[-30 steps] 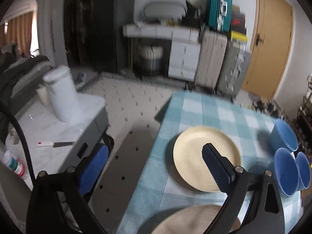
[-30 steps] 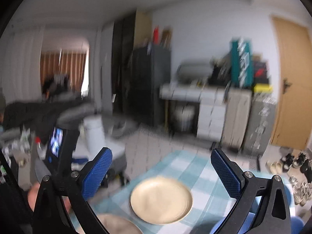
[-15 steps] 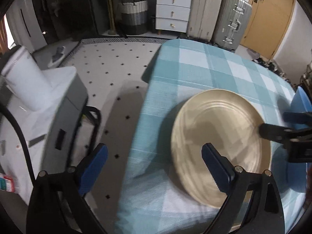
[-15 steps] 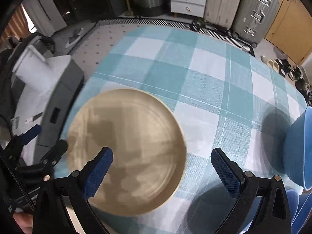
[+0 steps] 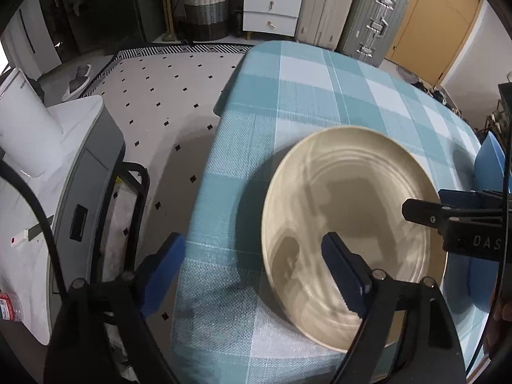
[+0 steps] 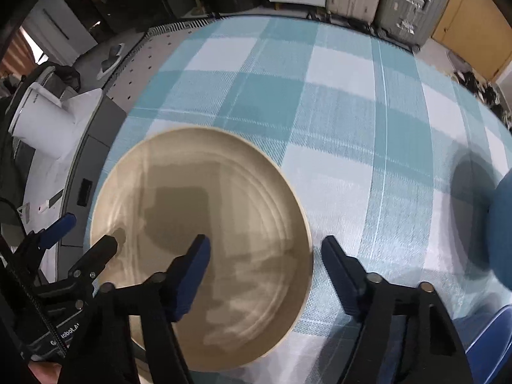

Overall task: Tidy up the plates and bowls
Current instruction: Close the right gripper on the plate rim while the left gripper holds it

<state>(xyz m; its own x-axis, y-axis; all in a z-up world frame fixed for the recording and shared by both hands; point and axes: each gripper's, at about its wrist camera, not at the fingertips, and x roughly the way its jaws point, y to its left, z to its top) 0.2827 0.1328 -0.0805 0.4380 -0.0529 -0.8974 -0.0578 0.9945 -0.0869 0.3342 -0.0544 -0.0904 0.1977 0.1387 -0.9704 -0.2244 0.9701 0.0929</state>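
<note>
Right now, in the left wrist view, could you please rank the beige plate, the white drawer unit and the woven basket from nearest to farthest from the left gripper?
1. Beige plate: straddled by the left gripper, at its right finger.
2. and 3. Woven basket and white drawer unit: both on the far floor past the table; too close to call.

A round beige plate (image 6: 204,224), glossy and marked with concentric rings, is laid flat and upright on the checked cloth near the desk's left edge; its inside is empty. Blue bowls (image 6: 502,233) are seen at the right of the desk, well apart from the plate and cut off by the frame
</note>
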